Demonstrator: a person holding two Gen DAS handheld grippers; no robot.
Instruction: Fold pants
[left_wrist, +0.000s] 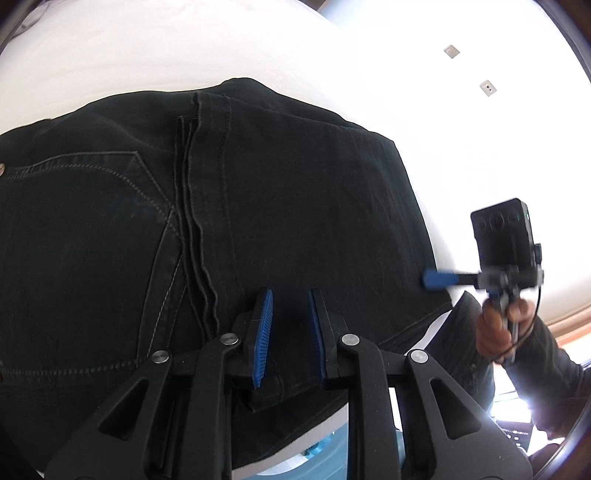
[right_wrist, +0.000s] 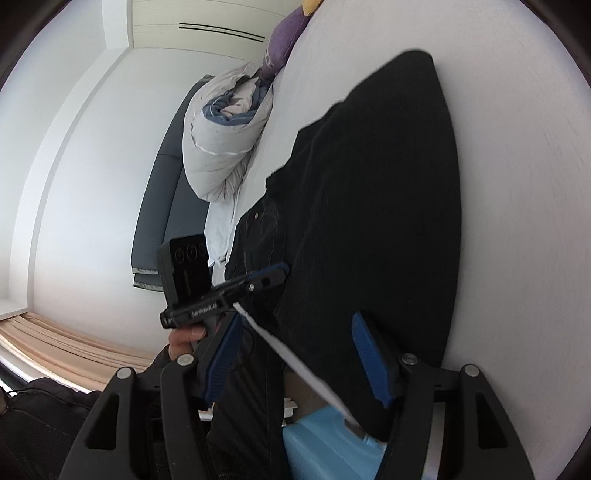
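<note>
Black denim pants (left_wrist: 258, 206) lie folded on a white bed (left_wrist: 147, 55), a back pocket at the left and the leg hems stacked along the middle. My left gripper (left_wrist: 291, 332) is open just above the near edge of the fabric, with cloth showing between the blue pads (left_wrist: 264, 332). My right gripper (left_wrist: 437, 278) is at the pants' right edge, seen side-on and blurred. In the right wrist view the pants (right_wrist: 369, 206) stretch away, my right gripper (right_wrist: 295, 354) is open over their near end, and my left gripper (right_wrist: 273, 277) sits at their left edge.
A rolled grey-and-white duvet (right_wrist: 225, 147) and a purple cushion (right_wrist: 282, 48) lie at the far end of the bed. A light blue box (right_wrist: 325, 443) stands below the bed's near edge. White wall with two sockets (left_wrist: 487, 88) is at the right.
</note>
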